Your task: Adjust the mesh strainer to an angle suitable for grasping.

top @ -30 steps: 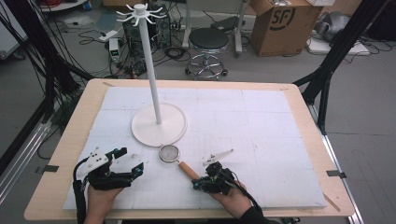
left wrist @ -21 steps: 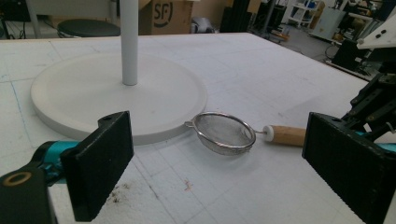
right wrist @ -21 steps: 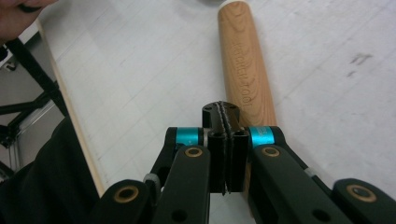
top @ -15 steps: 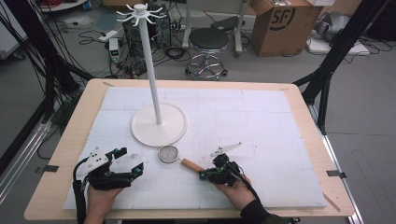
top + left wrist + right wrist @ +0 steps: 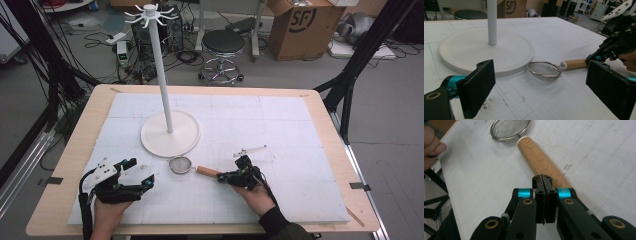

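Since a moment ago my right gripper [image 5: 223, 177] has slid leftward along the near part of the table, and its tip now sits at the end of the wooden handle, while my left gripper [image 5: 140, 172] has kept its place at the near left. Nearest to me, both my hands rest on the white foam mat [image 5: 300, 150] that covers the light wooden table [image 5: 65, 165]. My left claw stands wide, nothing between its black pads [image 5: 477, 87], pointing toward the sieve. My right claw is pressed fully together, its two pads flat against each other and gripping nothing, hovering just over the handle's near end in the right gripper view. Between the two claws lies the small round metal mesh sieve with a light wooden handle [image 5: 181, 164], handle pointing right toward my right claw. Just beyond it stands the white round-based stand with a tall pole and hooked top [image 5: 170, 132].
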### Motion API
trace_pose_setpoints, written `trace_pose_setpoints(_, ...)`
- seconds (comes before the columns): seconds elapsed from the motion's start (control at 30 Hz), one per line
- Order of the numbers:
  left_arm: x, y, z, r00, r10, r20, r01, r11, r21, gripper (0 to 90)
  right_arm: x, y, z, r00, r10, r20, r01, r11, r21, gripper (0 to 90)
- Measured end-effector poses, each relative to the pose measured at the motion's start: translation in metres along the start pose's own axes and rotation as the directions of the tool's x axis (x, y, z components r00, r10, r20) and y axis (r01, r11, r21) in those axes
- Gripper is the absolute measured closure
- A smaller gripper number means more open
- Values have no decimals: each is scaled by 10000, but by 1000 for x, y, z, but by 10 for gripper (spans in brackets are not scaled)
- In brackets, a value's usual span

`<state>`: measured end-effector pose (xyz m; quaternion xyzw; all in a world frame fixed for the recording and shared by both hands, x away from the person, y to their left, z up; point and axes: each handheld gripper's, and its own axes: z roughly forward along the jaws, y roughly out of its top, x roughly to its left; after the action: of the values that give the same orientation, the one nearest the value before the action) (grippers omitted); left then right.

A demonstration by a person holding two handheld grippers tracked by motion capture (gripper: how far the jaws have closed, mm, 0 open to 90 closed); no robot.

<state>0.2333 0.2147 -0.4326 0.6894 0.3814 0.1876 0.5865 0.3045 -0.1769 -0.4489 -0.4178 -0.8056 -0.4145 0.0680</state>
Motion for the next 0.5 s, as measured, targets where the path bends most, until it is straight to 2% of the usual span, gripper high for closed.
trace_pose_setpoints(0.17, 0, 0, 0, 10000, 11, 14, -11, 10000, 0, 94, -11, 5, 0, 9993, 373, -87, -375, 9989, -292, 900)
trace_pose_setpoints(0.4, 0, 0, 1, 10000, 26, 4, -26, 10000, 37, 94, -21, 11, 1, 9982, 598, 78, -591, 9961, -648, 900)
trace_pose_setpoints(0.5, 0, 0, 1, 10000, 30, -2, -30, 10000, 36, 94, -26, 13, 2, 9972, 749, -62, -752, 9939, -811, 900)
